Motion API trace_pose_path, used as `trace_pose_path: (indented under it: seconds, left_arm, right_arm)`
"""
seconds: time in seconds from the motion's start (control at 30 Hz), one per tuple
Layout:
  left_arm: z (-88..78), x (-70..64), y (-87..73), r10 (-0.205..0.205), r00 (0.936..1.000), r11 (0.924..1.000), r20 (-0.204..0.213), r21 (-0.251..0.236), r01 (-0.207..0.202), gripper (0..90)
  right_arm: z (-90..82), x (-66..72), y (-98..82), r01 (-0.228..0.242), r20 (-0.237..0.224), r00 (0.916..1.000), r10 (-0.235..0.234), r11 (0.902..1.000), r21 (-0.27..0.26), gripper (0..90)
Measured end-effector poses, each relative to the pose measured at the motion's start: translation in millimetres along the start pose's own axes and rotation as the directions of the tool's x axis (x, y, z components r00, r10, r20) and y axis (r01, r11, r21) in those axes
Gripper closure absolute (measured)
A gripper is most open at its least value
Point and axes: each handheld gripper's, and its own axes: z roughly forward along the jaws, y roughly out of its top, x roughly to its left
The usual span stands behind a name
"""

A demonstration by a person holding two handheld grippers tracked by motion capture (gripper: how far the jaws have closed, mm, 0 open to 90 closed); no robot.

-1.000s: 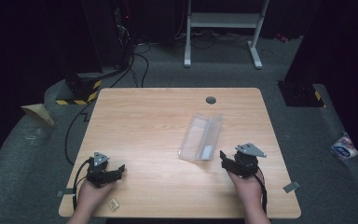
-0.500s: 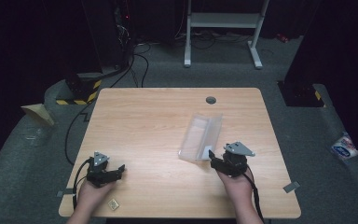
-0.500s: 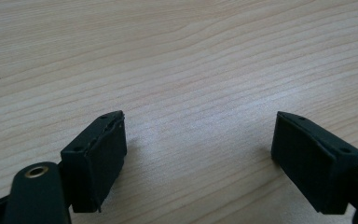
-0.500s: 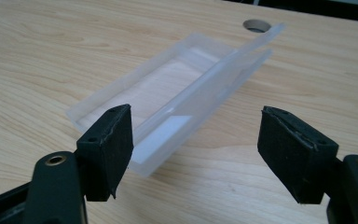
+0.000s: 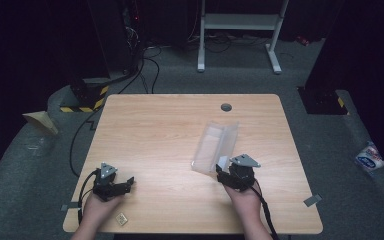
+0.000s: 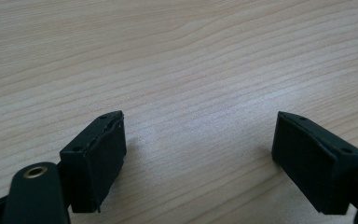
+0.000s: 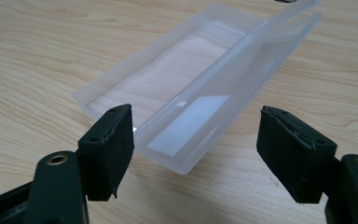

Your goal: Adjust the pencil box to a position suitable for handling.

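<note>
1. A clear, frosted plastic box [image 5: 215, 146], long and rectangular with its hinged lid laid open beside the tray, lies on the right half of the pale wooden table [image 5: 170, 125], running from near to far with a slight lean to the right.
2. In the right gripper view the box [image 7: 200, 88] is empty; its near short end sits between the two black jaws, closer to the left one, and neither pad touches the plastic.
3. The right gripper [image 5: 228, 170], black with a grey three-cornered plate on top, is held at the box's near end in the high view, close to the table's near right part. Its jaws stand wide and hold nothing.
4. The left gripper [image 5: 121, 184], also black with a grey plate, rests low over the near left part of the table, well apart from the box. In the left gripper view its jaws are spread wide over bare wood grain, with nothing between them.
5. A small brass-coloured square piece [image 5: 122, 218] lies on the table near its near edge, just beside the person's left hand [image 5: 96, 205].
6. A dark round grommet [image 5: 226, 107] sits in the tabletop near the far edge, beyond the box.
</note>
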Motion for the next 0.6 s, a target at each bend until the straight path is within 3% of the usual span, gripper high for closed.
trace_pose_path:
  seconds: [0.17,0.23,0.37,0.6]
  left_arm:
    - [-0.1,0.0,0.0,0.000,1.0000,1.0000,0.000,0.000,0.000,17.9]
    - [0.0,-0.1,-0.2,0.000,1.0000,1.0000,-0.001,-0.003,0.000,17.9]
    - [0.2,0.0,-0.1,0.001,1.0000,1.0000,0.000,-0.003,-0.001,17.8]
    - [0.1,-0.2,-0.2,-0.002,1.0000,1.0000,0.002,-0.003,0.002,17.8]
  right_arm:
    - [-0.6,-3.0,-3.4,-0.002,0.008,1.0000,0.002,1.0000,-0.001,29.1]
    - [-2.4,-9.8,-5.7,-0.028,0.003,0.9996,0.028,0.9996,-0.002,29.7]
    - [-3.6,-11.3,-6.2,-0.002,0.011,0.9999,0.002,1.0000,-0.004,30.2]
    - [-7.5,-20.0,-6.3,-0.008,0.032,0.9995,0.008,1.0000,-0.006,30.8]
